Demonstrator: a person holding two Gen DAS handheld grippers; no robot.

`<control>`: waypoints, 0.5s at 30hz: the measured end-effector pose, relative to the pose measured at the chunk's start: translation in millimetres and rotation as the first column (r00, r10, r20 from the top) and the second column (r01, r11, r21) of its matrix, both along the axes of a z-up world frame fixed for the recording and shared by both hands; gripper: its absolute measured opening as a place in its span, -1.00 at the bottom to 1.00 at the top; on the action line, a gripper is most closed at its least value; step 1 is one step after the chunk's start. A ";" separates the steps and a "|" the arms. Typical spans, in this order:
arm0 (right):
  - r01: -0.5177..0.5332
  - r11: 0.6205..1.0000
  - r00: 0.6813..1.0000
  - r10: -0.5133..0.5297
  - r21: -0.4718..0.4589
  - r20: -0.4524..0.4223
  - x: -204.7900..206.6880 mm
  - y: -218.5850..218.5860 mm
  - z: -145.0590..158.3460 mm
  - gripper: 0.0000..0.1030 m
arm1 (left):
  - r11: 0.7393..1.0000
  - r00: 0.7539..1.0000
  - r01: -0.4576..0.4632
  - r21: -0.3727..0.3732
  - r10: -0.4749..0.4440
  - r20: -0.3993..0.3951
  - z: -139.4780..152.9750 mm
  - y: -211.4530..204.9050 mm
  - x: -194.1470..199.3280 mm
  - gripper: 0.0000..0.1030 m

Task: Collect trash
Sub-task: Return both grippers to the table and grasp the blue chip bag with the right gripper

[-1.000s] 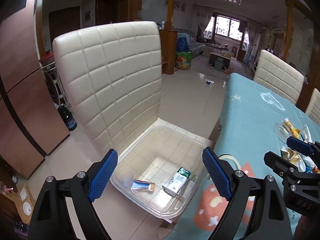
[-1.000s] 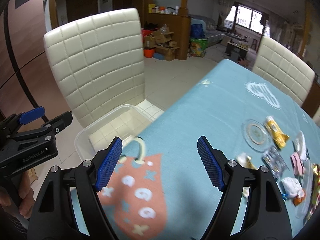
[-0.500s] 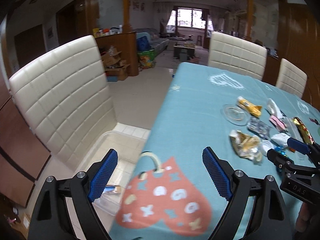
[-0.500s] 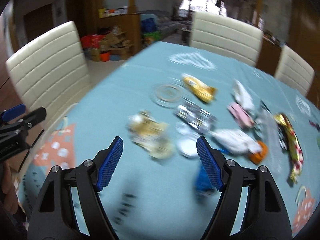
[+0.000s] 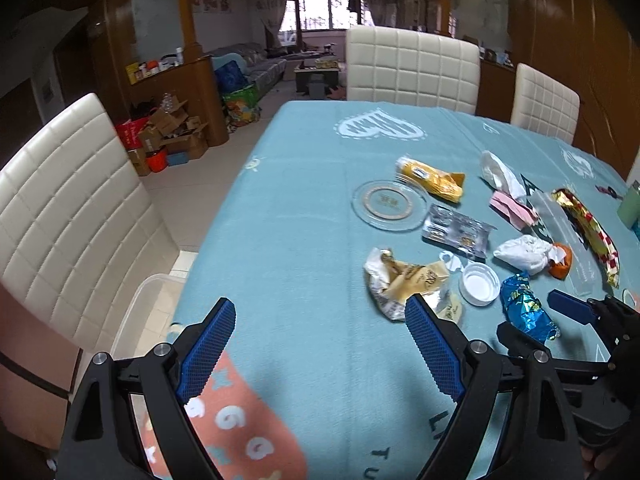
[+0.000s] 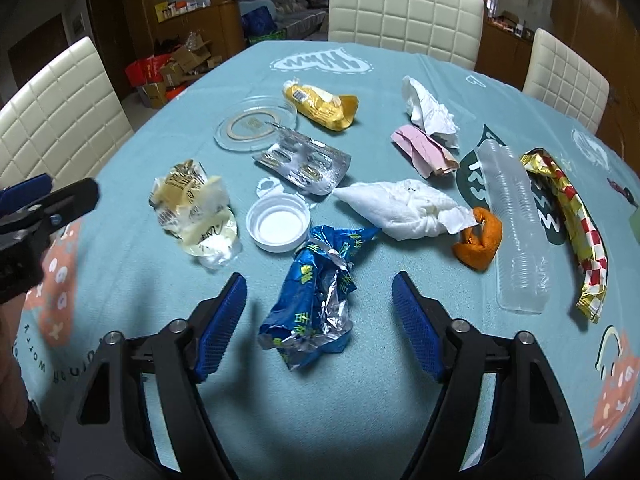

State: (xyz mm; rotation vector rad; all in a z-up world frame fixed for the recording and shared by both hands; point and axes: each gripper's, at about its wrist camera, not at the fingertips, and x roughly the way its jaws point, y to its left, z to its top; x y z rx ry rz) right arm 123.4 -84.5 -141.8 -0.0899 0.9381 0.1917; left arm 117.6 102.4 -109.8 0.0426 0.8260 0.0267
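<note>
Right claw (image 6: 320,312), narrowing yet unclamped, straddles blue wrapper (image 6: 316,292) on teal tablecloth (image 6: 168,320); tiled floor (image 5: 188,184) seemingly beyond.

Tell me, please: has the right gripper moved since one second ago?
Yes. The right gripper was over the tablecloth's pink patch near the left chair; now it is over the blue foil wrapper, fingers closing in but not touching it.

A teal cloth (image 6: 200,80) with heart prints covers the worktop. Cream quilted chairs (image 6: 404,12) stand around the worktop; beyond its far left corner, cardboard boxes (image 5: 172,132) sit piled by what seems a wooden cabinet (image 5: 192,92).
</note>
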 end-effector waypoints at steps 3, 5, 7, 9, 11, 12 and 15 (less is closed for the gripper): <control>0.005 1.000 1.000 -0.005 0.004 -0.014 4.8 -2.8 -3.4 0.19 | 0.999 0.999 0.040 0.016 -0.040 -0.014 -6.2 -14.1 6.9 0.64; 0.013 1.000 0.999 -0.012 0.018 -0.032 8.1 -6.6 -6.4 -0.13 | 0.998 0.998 0.062 0.019 -0.061 -0.027 -9.9 -21.0 12.7 0.64; 0.021 1.000 0.999 -0.020 0.020 -0.024 9.0 -9.0 -6.8 -0.29 | 0.996 0.996 0.084 0.016 -0.083 -0.045 -14.3 -26.3 19.2 0.64; 0.014 1.000 1.000 -0.014 0.028 -0.023 10.4 -10.4 -7.4 -0.34 | 0.995 0.994 0.095 0.020 -0.094 -0.061 -19.7 -30.0 25.6 0.64; 0.011 0.999 1.000 -0.010 0.043 -0.019 11.2 -12.2 -7.7 -0.37 | 0.995 0.993 0.093 0.031 -0.090 -0.080 -27.0 -31.3 32.8 0.64; 0.005 0.999 1.000 -0.005 0.047 -0.014 11.2 -12.1 -7.3 -0.38 | 0.996 0.992 0.089 0.031 -0.086 -0.088 -29.7 -30.6 36.8 0.64; -0.005 0.999 1.000 0.005 0.038 0.000 10.6 -9.7 -6.3 -0.38 | 0.997 0.992 0.082 0.003 -0.082 -0.098 -35.7 -28.0 41.5 0.64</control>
